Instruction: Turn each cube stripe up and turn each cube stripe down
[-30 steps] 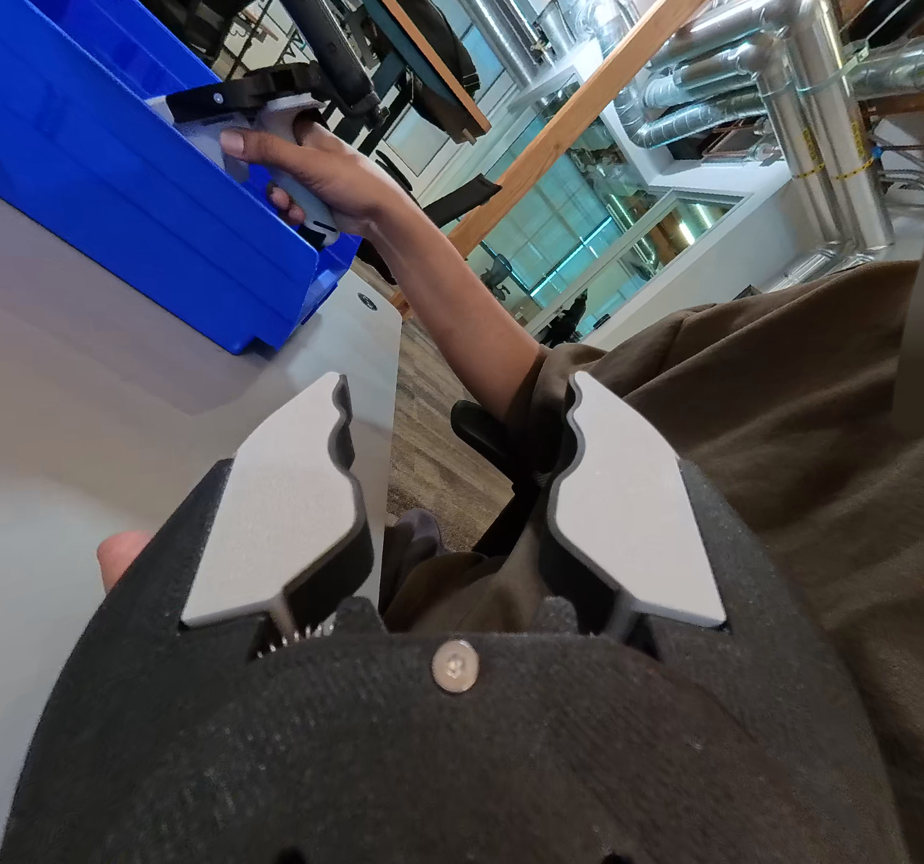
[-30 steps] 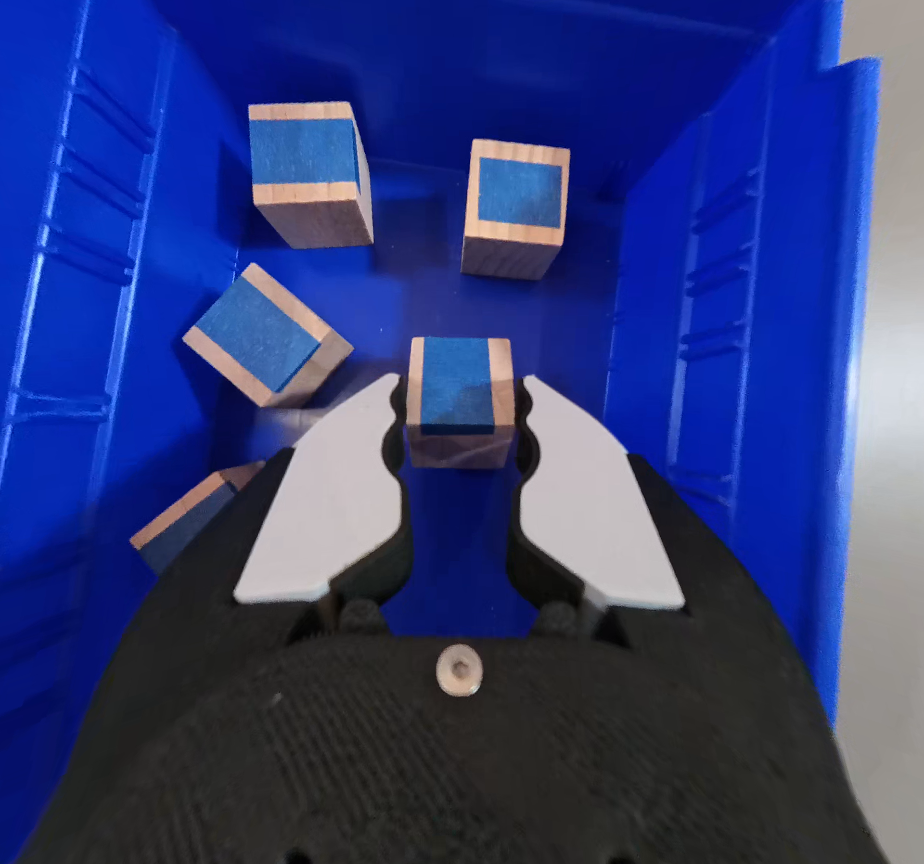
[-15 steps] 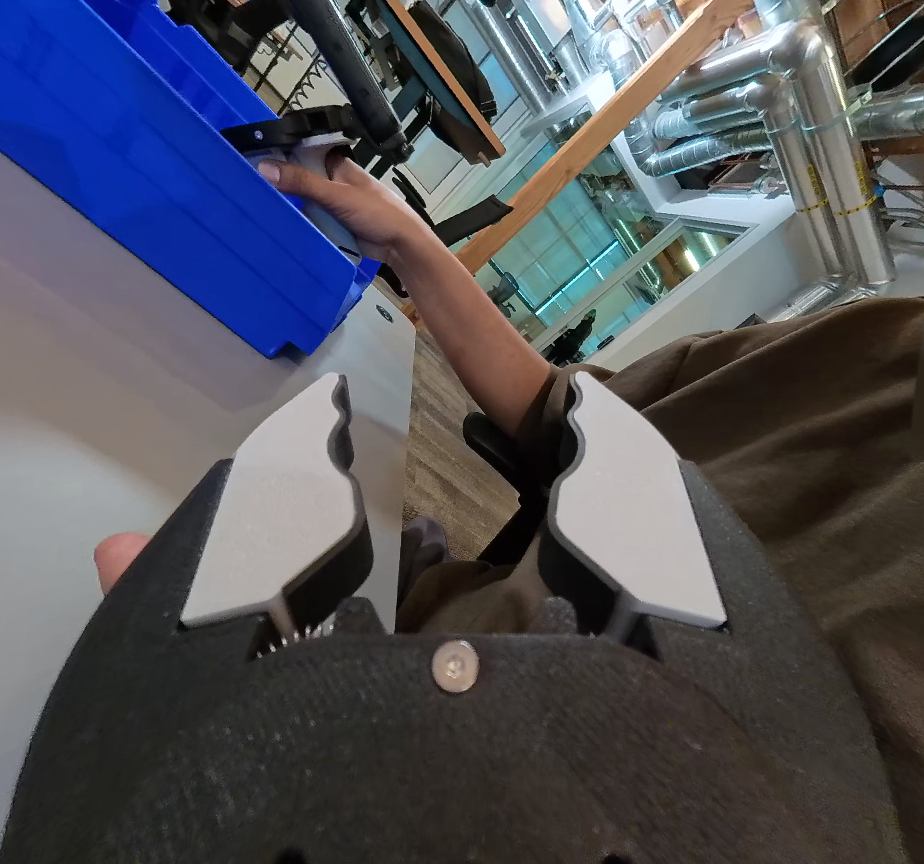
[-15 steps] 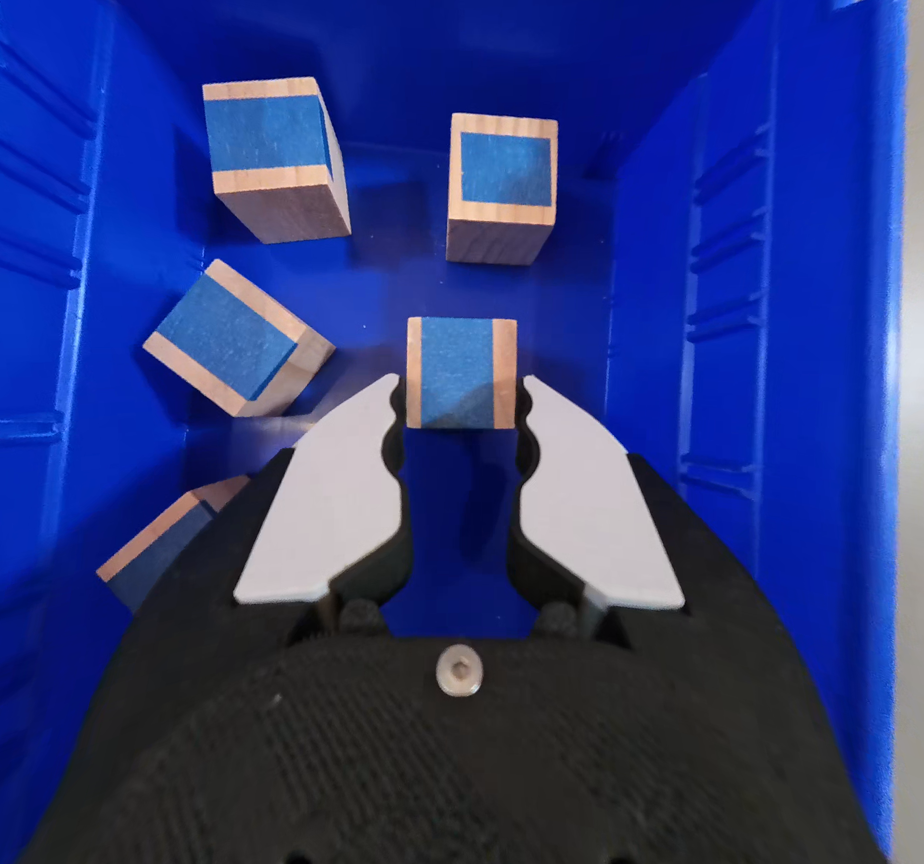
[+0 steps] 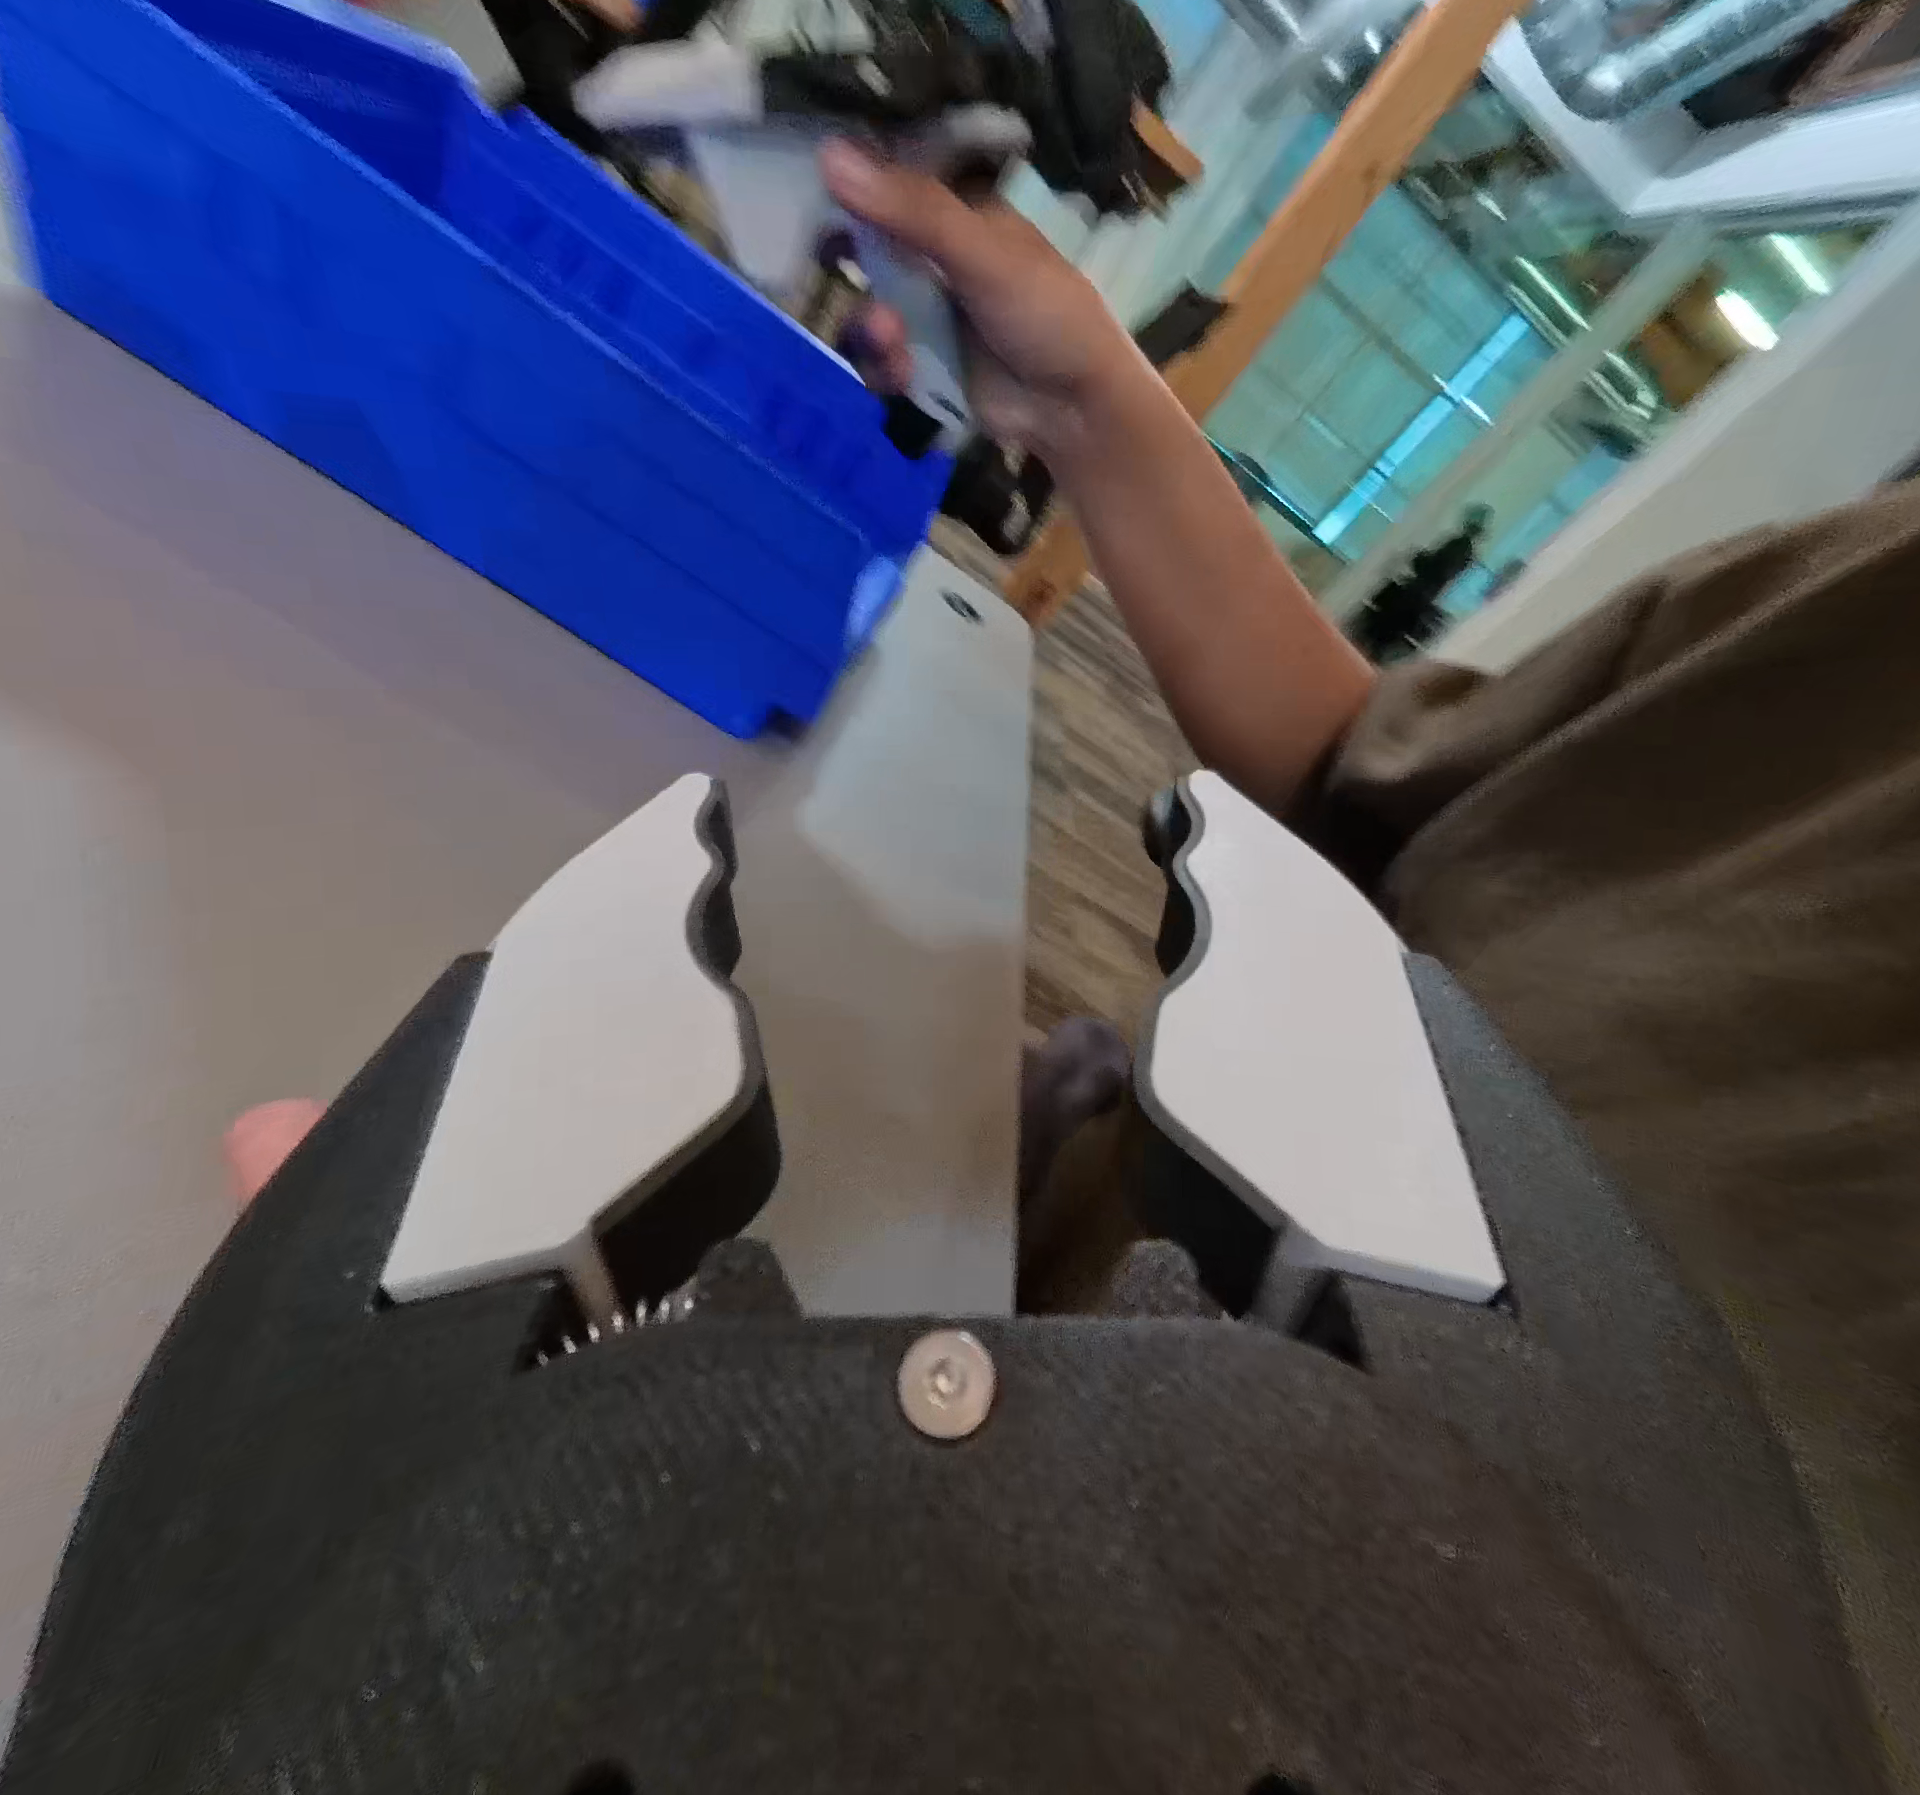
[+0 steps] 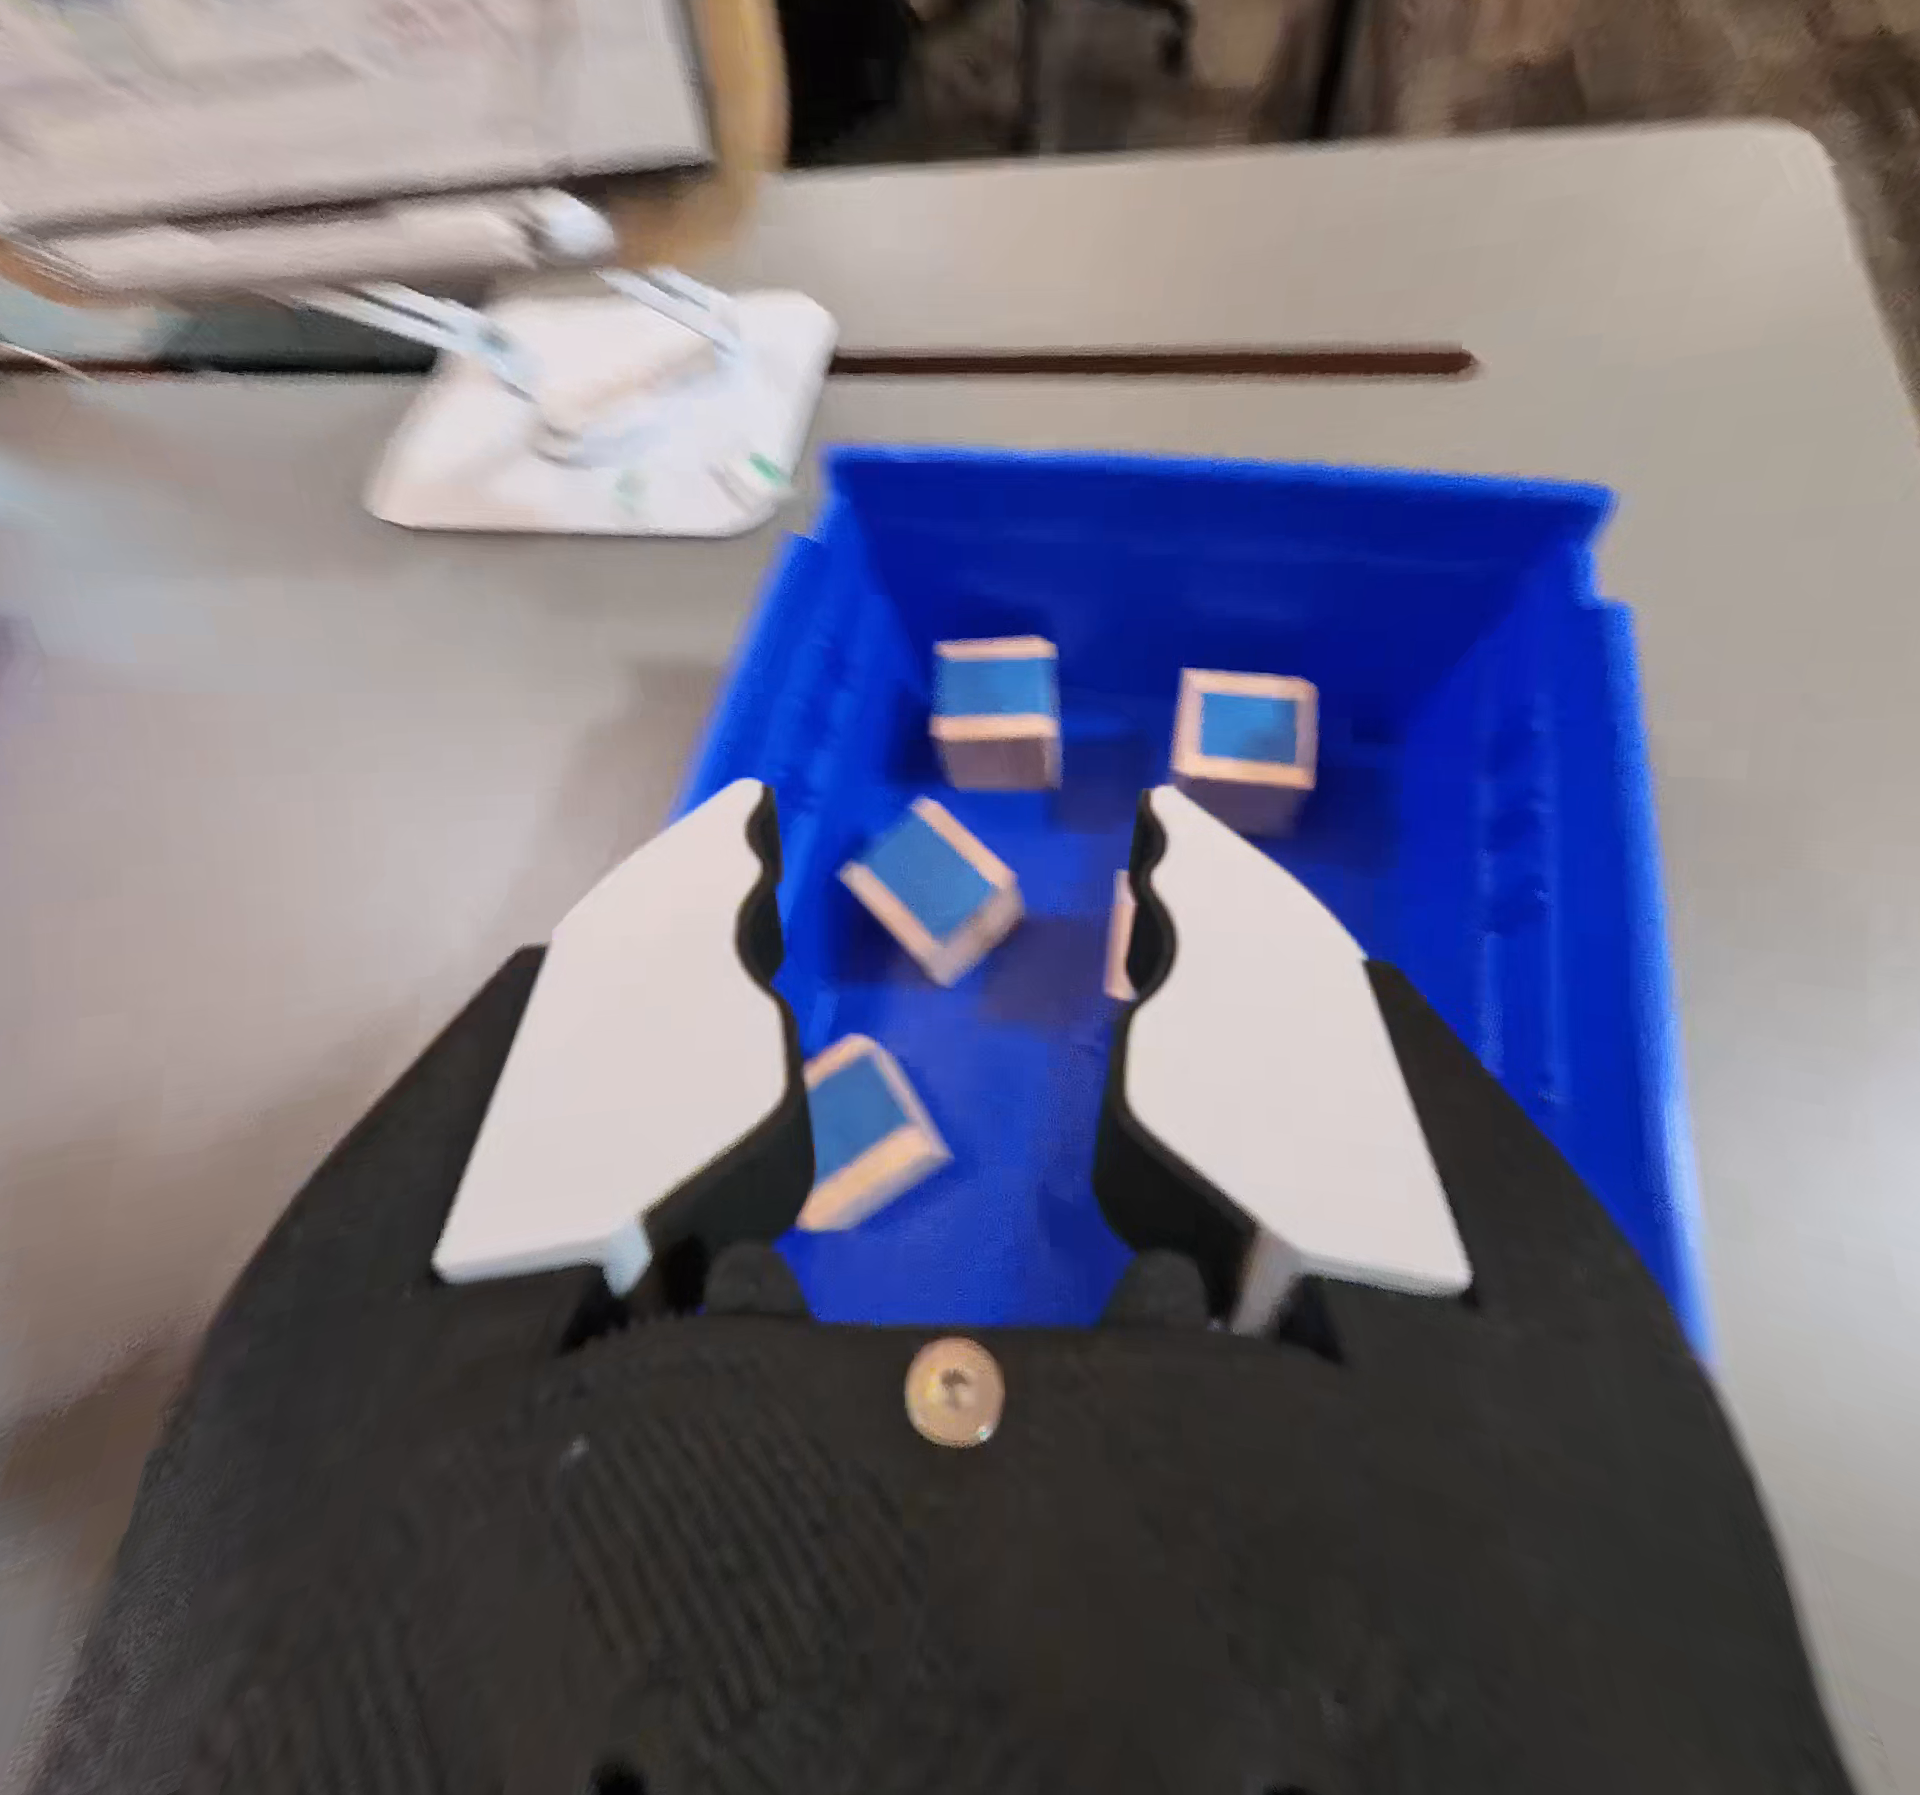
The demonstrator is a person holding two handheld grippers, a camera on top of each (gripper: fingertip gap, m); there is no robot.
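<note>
Five wooden cubes with blue tape on top lie on the floor of a blue bin [image 6: 1538, 810]: two near its far wall [image 6: 995, 711] [image 6: 1245, 746], one mid-left [image 6: 930, 888], one near-left [image 6: 862, 1127], and one [image 6: 1120, 935] mostly hidden behind a finger. The bin sits toward the bench's [image 6: 1247, 270] far right corner. The right gripper [image 6: 951, 815] hangs above it, jaws apart and empty. The left gripper [image 5: 951, 805] is over the bench's near edge, jaws wide apart, holding nothing. A white stand base [image 6: 623, 415] rests left of the bin.
</note>
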